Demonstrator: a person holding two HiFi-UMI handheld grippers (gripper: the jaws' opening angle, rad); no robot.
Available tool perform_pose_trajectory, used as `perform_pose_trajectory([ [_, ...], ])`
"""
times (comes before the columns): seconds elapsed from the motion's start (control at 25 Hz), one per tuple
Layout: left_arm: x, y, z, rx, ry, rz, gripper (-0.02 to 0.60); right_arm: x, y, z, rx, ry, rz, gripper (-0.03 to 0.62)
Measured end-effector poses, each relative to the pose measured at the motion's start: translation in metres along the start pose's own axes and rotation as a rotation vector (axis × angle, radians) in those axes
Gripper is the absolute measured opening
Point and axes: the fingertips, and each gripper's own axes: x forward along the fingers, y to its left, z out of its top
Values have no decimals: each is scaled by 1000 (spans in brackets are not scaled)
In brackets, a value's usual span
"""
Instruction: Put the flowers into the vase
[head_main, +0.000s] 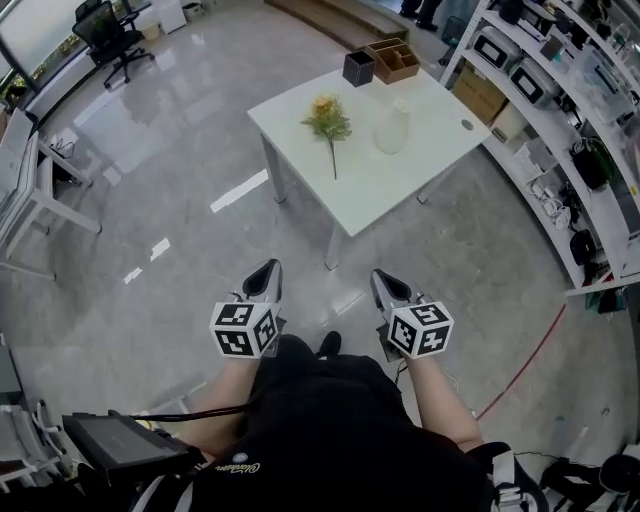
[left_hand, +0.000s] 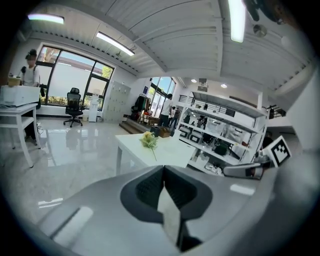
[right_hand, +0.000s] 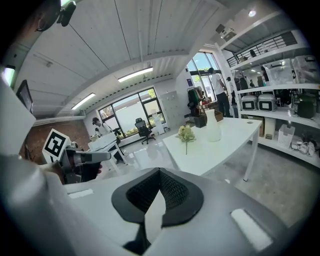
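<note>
A flower (head_main: 327, 122) with a yellow head and a long stem lies flat on the white table (head_main: 350, 190), left of a white vase (head_main: 393, 128) that stands upright. The flower (left_hand: 148, 140) shows far ahead in the left gripper view, and flower (right_hand: 186, 134) and vase (right_hand: 213, 126) in the right gripper view. My left gripper (head_main: 264, 279) and right gripper (head_main: 388, 288) hang side by side over the floor, well short of the table's near corner. Both are shut with nothing between the jaws.
A black box (head_main: 358, 67) and a wooden organiser (head_main: 394, 60) sit at the table's far corner. Shelves (head_main: 560, 130) with appliances line the right side. A desk (head_main: 30, 190) and an office chair (head_main: 110, 35) stand at the left. A person (left_hand: 31, 75) stands far off by the windows.
</note>
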Motion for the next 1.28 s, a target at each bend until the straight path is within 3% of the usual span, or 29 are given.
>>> perform_pose_trajectory([
  [0.36, 70, 37, 29, -21, 7, 35, 6, 77, -32, 41, -1, 18, 25, 0],
  [0.84, 180, 122, 122, 33, 29, -48, 6, 215, -42, 138, 7, 5, -36, 0],
  [1.28, 241, 130, 136, 35, 75, -92, 6, 270, -72, 153, 21, 64, -68, -2],
])
